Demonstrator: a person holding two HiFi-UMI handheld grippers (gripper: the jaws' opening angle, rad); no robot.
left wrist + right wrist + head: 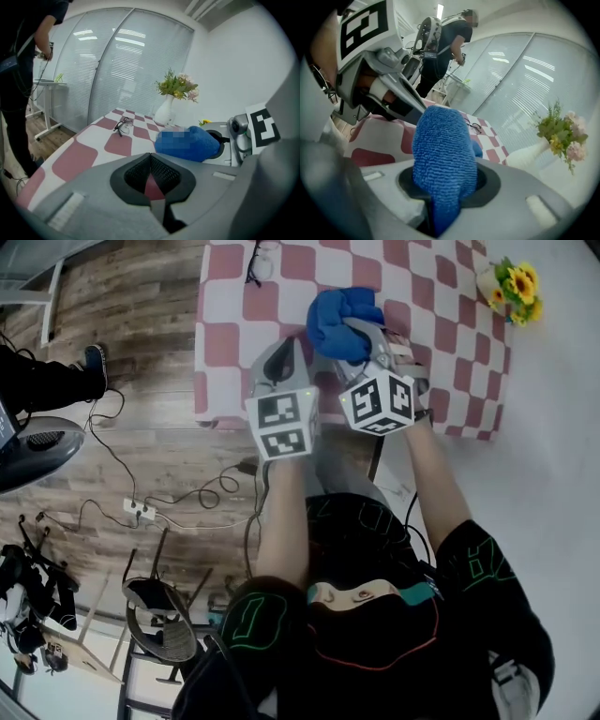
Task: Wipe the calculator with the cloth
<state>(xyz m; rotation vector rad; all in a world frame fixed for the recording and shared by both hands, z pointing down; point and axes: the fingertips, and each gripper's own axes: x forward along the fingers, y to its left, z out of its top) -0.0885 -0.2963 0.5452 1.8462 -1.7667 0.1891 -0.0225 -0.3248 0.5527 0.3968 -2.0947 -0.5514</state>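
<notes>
My right gripper [364, 336] is shut on a blue terry cloth [341, 317] and holds it just above the near edge of the checked table [441, 381]. In the right gripper view the cloth [443, 154] bulges up out of the clamped jaws [440, 206]. My left gripper [285, 352] hovers close beside it on the left, shut with nothing between its jaws [151, 182]. From the left gripper view the cloth [190, 143] and the right gripper [236, 136] sit to the right. No calculator shows in any view.
Black-framed glasses [255, 262] lie at the table's far left part [123, 125]. A white vase of flowers [511, 282] stands at the far right [172, 99]. A person [445, 42] stands beyond the table. Cables and a chair [159, 615] are on the wooden floor.
</notes>
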